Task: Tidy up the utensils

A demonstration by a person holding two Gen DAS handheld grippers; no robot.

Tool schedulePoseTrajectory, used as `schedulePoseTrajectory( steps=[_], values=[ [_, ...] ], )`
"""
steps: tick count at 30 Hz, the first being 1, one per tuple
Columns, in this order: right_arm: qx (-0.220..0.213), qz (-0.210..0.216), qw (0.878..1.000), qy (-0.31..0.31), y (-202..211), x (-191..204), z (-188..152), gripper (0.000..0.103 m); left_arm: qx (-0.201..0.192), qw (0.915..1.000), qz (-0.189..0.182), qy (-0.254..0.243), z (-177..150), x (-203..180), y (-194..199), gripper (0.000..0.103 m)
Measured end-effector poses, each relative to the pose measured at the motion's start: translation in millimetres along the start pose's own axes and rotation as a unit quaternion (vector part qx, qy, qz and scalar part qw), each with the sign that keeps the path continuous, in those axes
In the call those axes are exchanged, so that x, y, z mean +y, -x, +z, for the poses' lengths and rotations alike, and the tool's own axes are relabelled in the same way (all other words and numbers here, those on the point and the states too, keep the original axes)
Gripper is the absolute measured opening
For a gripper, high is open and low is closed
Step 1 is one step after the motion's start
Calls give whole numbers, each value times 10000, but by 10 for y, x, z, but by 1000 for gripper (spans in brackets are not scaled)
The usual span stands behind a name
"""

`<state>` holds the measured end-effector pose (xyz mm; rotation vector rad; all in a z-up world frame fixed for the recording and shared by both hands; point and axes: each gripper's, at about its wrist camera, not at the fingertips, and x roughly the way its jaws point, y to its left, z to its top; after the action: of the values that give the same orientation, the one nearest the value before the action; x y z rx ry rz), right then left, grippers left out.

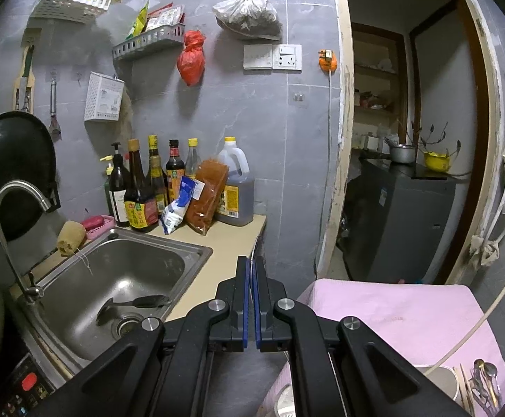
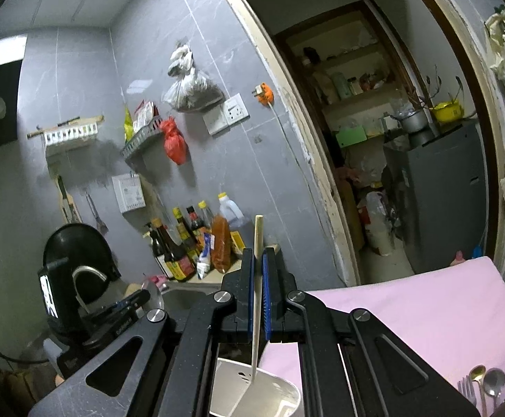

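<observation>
My right gripper [image 2: 258, 255] is shut on a pale chopstick [image 2: 256, 299], held nearly upright with its lower tip inside the white utensil holder [image 2: 280, 387] below. My left gripper [image 1: 251, 260] is shut and empty, raised over the counter edge by the sink. Spoons [image 2: 485, 380] and a fork [image 2: 466, 389] lie on the pink cloth [image 2: 426, 312] at the lower right. In the left wrist view the same spoons [image 1: 485, 373] and chopsticks [image 1: 464, 391] lie on the pink cloth [image 1: 408, 312] beside the white holder [image 1: 441, 380].
A steel sink [image 1: 120, 278] holds a dark ladle [image 1: 141, 302]; a faucet [image 1: 13, 208] stands at its left. Sauce bottles [image 1: 148, 184] line the counter's back. A black wok [image 1: 9, 160] hangs on the wall. An open doorway [image 1: 408, 139] is to the right.
</observation>
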<state>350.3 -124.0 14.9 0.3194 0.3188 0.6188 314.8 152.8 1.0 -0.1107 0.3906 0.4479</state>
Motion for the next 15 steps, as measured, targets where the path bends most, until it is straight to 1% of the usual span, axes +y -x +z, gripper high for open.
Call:
schedulePoseTrajectory(
  steps=[4,8,12,15],
  values=[
    [208,-120,9997,59,-78,-18,-103,4,130,9999,-81,-63,-71,-50,-25,3],
    [448,-292,9984,205,-159,-34,-262,4,386,9987,-305,-120,-157,-107,-66,3],
    [626,-374,9968,324,-204,2,-339,4,513,9976,-434,-145,-231,-150,-55,5],
    [777,-399,9955,374,-214,28,-369,5,668,9958,-618,-125,-273,-165,-37,7]
  ],
)
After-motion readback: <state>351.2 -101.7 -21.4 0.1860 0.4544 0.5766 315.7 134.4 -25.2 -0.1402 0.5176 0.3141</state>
